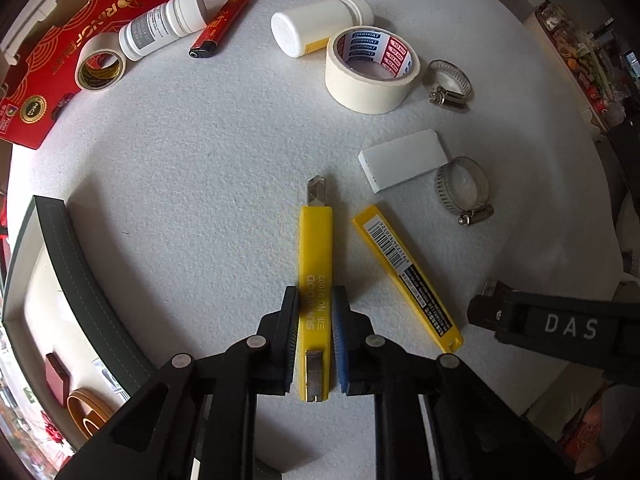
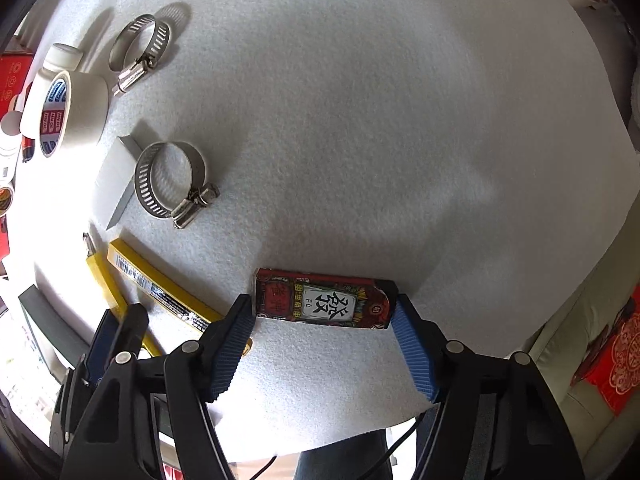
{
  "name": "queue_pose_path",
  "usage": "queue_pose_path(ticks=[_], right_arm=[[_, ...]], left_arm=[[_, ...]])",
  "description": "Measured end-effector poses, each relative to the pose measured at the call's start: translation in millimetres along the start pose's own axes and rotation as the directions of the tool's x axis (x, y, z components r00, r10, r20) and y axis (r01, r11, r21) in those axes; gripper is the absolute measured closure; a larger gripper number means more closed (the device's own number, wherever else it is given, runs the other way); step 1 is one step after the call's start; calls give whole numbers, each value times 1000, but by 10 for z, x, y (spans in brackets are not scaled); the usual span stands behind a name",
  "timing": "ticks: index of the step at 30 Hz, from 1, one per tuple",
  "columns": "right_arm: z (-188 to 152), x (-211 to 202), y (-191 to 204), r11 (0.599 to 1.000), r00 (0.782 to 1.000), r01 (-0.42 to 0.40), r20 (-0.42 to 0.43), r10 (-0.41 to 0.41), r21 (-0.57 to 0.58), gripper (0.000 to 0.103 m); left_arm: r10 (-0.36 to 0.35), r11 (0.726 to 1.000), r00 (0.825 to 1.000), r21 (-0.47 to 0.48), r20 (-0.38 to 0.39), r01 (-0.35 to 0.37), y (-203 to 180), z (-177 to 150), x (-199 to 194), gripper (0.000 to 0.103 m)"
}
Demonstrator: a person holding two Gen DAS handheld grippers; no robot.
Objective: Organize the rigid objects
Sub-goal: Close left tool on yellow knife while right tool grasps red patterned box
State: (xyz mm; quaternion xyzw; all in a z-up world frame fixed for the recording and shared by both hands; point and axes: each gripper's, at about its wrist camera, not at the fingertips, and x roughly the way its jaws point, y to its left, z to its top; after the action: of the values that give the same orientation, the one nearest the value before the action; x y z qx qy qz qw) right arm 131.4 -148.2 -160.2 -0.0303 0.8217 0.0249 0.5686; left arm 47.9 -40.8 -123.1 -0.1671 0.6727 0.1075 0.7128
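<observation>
While our left gripper (image 1: 316, 332) clamped its fingers on the yellow utility knife (image 1: 315, 280) lying on the white worktop (image 1: 200, 168), our right gripper (image 2: 324, 312) held the red patterned lighter (image 2: 324, 299) endwise between its fingers. A yellow blade case (image 1: 408, 276) lay just beside the knife.

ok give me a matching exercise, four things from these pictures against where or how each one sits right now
Things
1. yellow plastic utility knife
2. red patterned lighter with a white label
3. wide cream masking tape roll
4. flat yellow blade case with a barcode

States
A. lies loose on the felt beside the knife
B. between the right gripper's blue pads
C. clamped in the left gripper
D. against a white bottle

Pairs: 1-C, 2-B, 3-D, 4-A
</observation>
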Motion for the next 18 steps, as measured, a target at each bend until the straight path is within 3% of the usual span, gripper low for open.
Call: queue_pose_path(ticks=[7, 11, 18], right_arm=[[-28, -130, -183, 998, 999, -44, -14, 44, -36, 32], [5, -318, -268, 995, 998, -64, 8, 64, -71, 32], [-13, -590, -368, 991, 996, -82, 30, 86, -107, 32]], left_arm=[[-89, 991, 996, -103, 5, 89, 235, -130, -143, 86], [-92, 984, 995, -150, 29, 96, 285, -234, -276, 86], [-110, 982, 992, -150, 54, 117, 311, -382, -530, 86]])
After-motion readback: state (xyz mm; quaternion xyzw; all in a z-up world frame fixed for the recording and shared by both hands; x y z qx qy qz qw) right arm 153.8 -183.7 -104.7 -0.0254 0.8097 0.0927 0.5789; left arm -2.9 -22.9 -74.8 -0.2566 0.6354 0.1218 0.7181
